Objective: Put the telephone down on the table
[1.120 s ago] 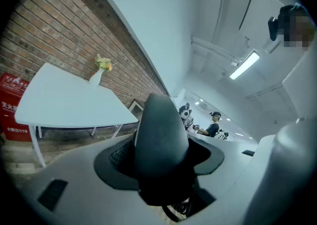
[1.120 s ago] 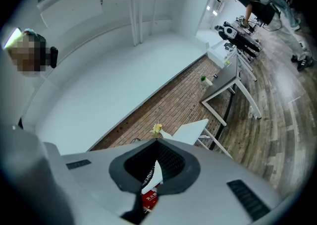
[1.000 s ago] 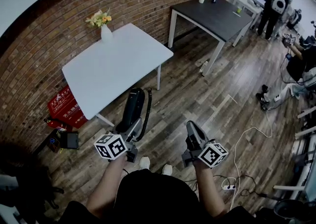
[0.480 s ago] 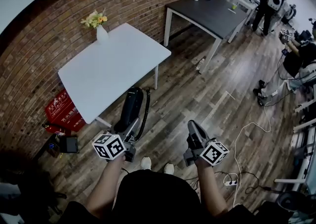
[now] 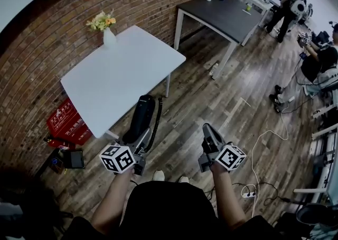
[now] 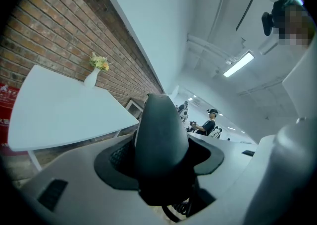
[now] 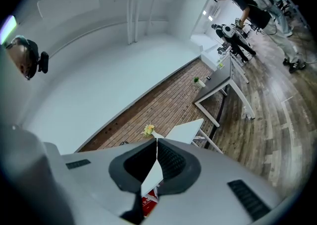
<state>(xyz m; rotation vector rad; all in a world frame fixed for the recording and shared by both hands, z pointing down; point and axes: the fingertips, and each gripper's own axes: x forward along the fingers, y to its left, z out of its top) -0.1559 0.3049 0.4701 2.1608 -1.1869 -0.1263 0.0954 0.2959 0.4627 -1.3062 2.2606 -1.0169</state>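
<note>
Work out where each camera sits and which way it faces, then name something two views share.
Head view: on the person's head, looking steeply down at the floor and white table; both forearms, the left gripper and the right gripper show.
Left gripper view: on the left gripper, looking along its jaws, closed on the black telephone, towards the white table.
Right gripper view: on the right gripper, looking along its shut, empty jaws towards the brick wall.
Shared: all three show the white table and flower vase.
</note>
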